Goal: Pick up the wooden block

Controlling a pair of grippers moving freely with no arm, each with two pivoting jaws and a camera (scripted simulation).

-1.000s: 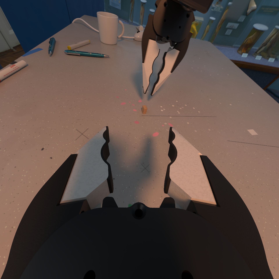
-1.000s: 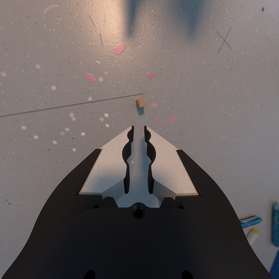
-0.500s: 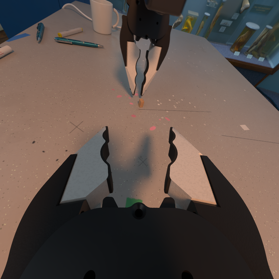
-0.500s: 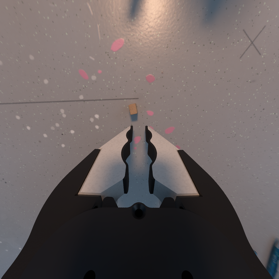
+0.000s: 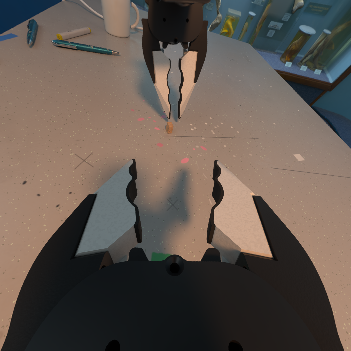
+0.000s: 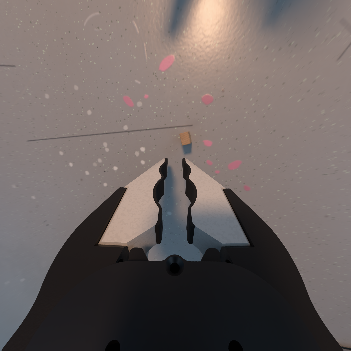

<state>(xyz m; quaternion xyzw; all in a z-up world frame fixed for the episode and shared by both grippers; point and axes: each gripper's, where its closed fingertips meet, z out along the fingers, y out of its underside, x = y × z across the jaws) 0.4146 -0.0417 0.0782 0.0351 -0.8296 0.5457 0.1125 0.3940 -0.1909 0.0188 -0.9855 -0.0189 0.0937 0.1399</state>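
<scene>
The small wooden block stands on the speckled grey table among pink spots. My right gripper points steeply down with its tips just behind and above the block. It is empty, and its jaws stand a narrow gap apart. In the right wrist view the block lies just ahead of the right gripper, slightly to the right of the gap. My left gripper is wide open and empty. It is low over the table, well short of the block.
A white mug, a pale marker and a teal pen lie at the far left, with another pen beyond. The table's right edge drops toward a display case of jars.
The right gripper has come down and turned squarer over the block, its tips now close to it. The block has shifted right in the right wrist view. The left gripper has edged forward.
</scene>
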